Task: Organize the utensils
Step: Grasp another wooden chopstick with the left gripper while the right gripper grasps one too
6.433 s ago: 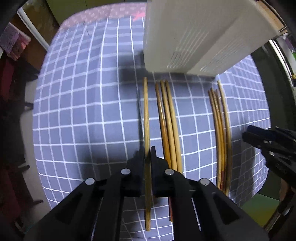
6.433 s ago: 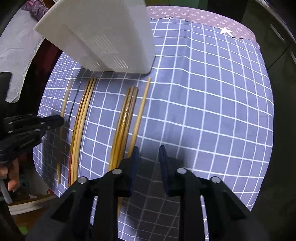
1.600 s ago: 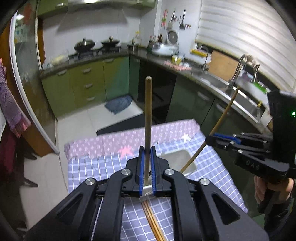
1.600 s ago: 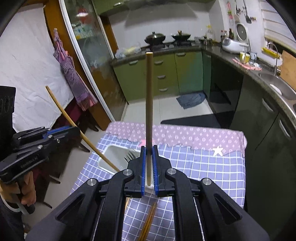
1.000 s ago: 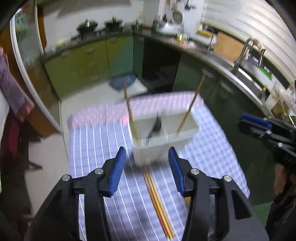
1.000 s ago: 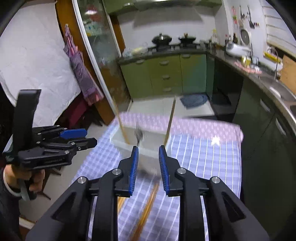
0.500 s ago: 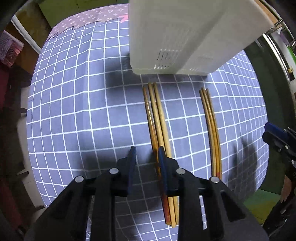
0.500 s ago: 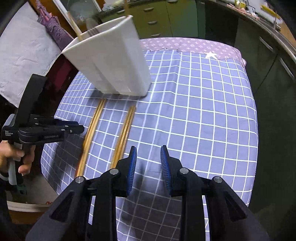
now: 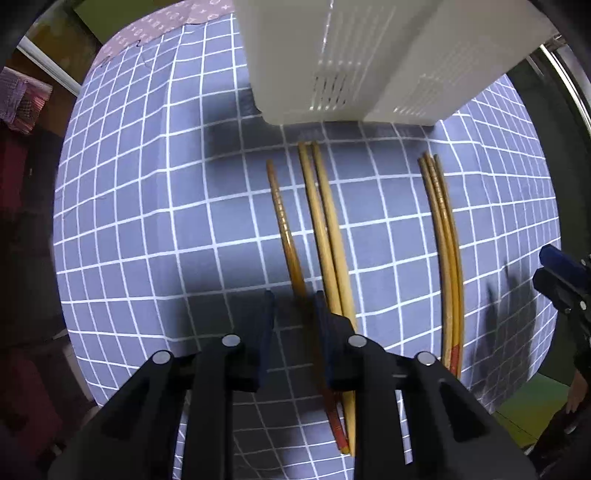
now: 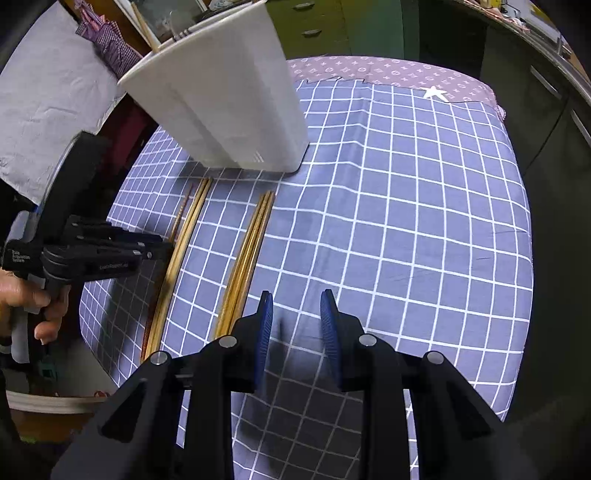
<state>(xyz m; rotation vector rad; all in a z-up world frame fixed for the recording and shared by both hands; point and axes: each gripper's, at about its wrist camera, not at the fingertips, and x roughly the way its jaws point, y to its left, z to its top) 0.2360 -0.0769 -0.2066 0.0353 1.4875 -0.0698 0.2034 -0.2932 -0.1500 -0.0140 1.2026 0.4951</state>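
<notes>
A white utensil holder (image 9: pixel 369 55) stands at the far side of the checked tablecloth (image 9: pixel 147 221); it also shows in the right wrist view (image 10: pixel 221 103), with a chopstick and fork tips sticking out of its top. Two groups of wooden chopsticks lie in front of it: a left group (image 9: pixel 325 236) and a right group (image 9: pixel 445 240). One darker chopstick (image 9: pixel 284 229) lies slightly apart at the left. My left gripper (image 9: pixel 293 314) is open, low over the table, its jaws straddling that chopstick's near end. My right gripper (image 10: pixel 295 317) is open and empty, just right of the right group (image 10: pixel 247 258).
The tablecloth (image 10: pixel 406 221) drops off at the near and side edges. Green kitchen cabinets (image 10: pixel 332 26) stand behind the table. A white sheet (image 10: pixel 48 92) hangs at the left.
Both grippers dropped their chopsticks into the holder and came back down to the table. In the last half second the left gripper moved lower, onto the leftmost chopstick, which now lies apart.
</notes>
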